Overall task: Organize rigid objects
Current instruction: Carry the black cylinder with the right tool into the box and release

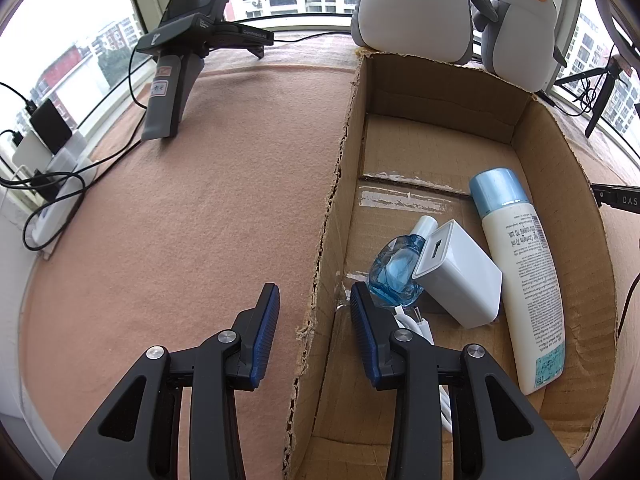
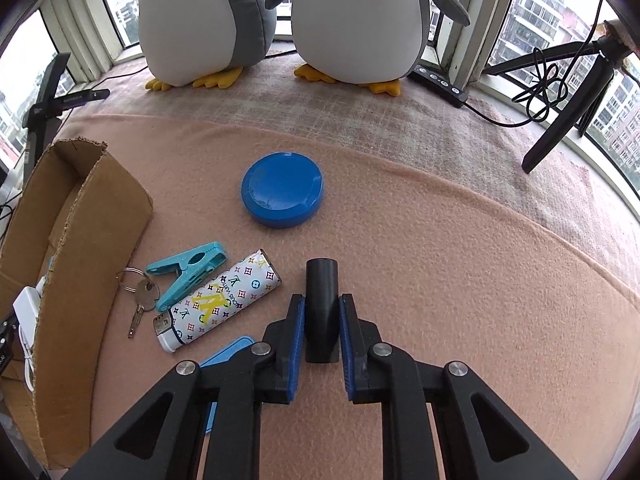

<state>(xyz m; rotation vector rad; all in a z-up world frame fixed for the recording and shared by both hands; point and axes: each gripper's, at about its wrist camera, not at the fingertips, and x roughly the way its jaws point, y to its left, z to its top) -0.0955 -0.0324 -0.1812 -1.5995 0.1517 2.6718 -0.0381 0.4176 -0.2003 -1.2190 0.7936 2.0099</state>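
My left gripper is open and straddles the torn left wall of a cardboard box. Inside the box lie a white bottle with a blue cap, a white charger, a small clear blue bottle and a white cable. My right gripper is shut on a black tube just over the pink blanket. To its left lie a patterned lighter, a teal clothes peg, a key on a ring and a flat blue item. A blue round lid sits farther ahead.
Two plush penguins stand by the window behind the blanket. A spare gripper device rests at the far left, with chargers and cables beside it. A black tripod and a power strip are at the far right.
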